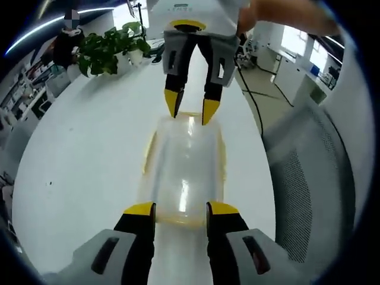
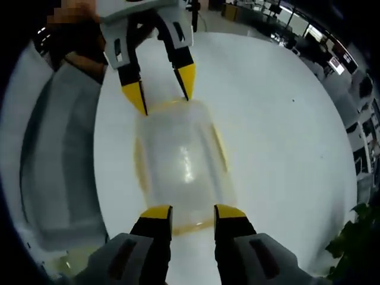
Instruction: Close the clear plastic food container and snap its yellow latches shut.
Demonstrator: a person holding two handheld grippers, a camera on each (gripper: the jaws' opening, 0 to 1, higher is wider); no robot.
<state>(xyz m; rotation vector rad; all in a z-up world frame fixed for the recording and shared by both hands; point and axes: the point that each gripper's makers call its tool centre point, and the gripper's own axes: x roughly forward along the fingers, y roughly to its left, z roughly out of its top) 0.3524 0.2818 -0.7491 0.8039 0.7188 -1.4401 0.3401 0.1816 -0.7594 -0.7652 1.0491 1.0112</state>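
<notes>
Yellow-tipped left gripper (image 1: 180, 209) jaws stand open at the container (image 1: 184, 172)'s six o'clock end; right gripper (image 1: 191, 110) jaws, open too, at twelve. Lid on, mid-counter (image 1: 89, 148). Uneven pressing could skid it, leaving latches unsnapped.

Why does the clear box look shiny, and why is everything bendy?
Left gripper view: a bright streak of glare runs down the clear container, and the fisheye lens curves the white table. Right gripper view: soft glints sit on the container's lid, its yellow latches look blurry, and the table edge bows round.
</notes>
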